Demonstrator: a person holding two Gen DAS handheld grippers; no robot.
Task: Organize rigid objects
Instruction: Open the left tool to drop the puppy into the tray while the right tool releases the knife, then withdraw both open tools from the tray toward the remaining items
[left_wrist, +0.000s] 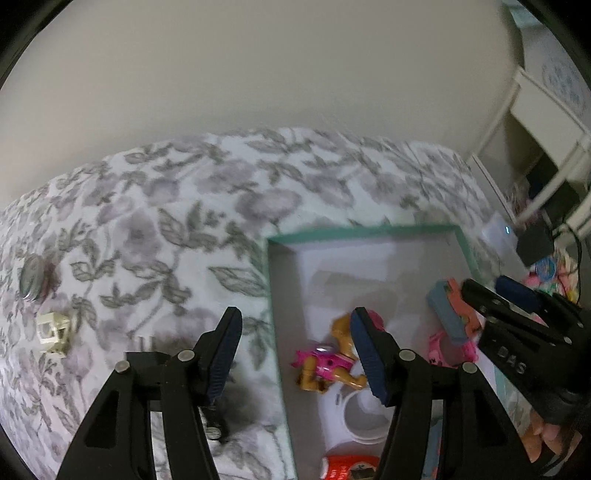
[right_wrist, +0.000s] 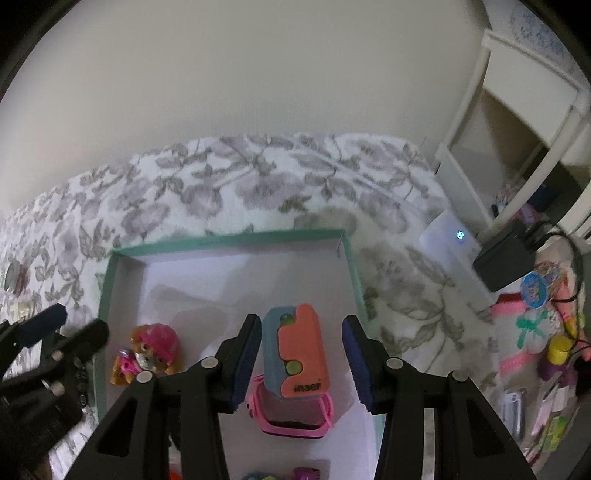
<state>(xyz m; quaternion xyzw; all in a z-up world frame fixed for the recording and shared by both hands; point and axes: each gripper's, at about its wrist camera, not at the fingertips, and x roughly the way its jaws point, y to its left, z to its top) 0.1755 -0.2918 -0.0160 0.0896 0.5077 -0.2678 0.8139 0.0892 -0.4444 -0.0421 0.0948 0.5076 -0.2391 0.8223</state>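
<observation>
A shallow white box with a teal rim (left_wrist: 362, 233) (right_wrist: 229, 240) lies on a floral bedspread. Inside it are a pink-and-tan toy pup (left_wrist: 325, 365) (right_wrist: 151, 350), and an orange-and-blue block (right_wrist: 297, 354) (left_wrist: 452, 314) resting on a pink watch (right_wrist: 291, 419). My left gripper (left_wrist: 295, 354) hangs open above the box's left rim, with nothing between its fingers. My right gripper (right_wrist: 301, 362) (left_wrist: 495, 295) hovers open over the block; its pads stand clear of the block's sides.
On the bedspread left of the box lie a pale plastic cube (left_wrist: 53, 332) and a round metal disc (left_wrist: 31, 277). A white cup (left_wrist: 364, 415) sits in the box's near part. A white shelf (right_wrist: 517, 129), a black adapter (right_wrist: 504, 260) and small toys crowd the right.
</observation>
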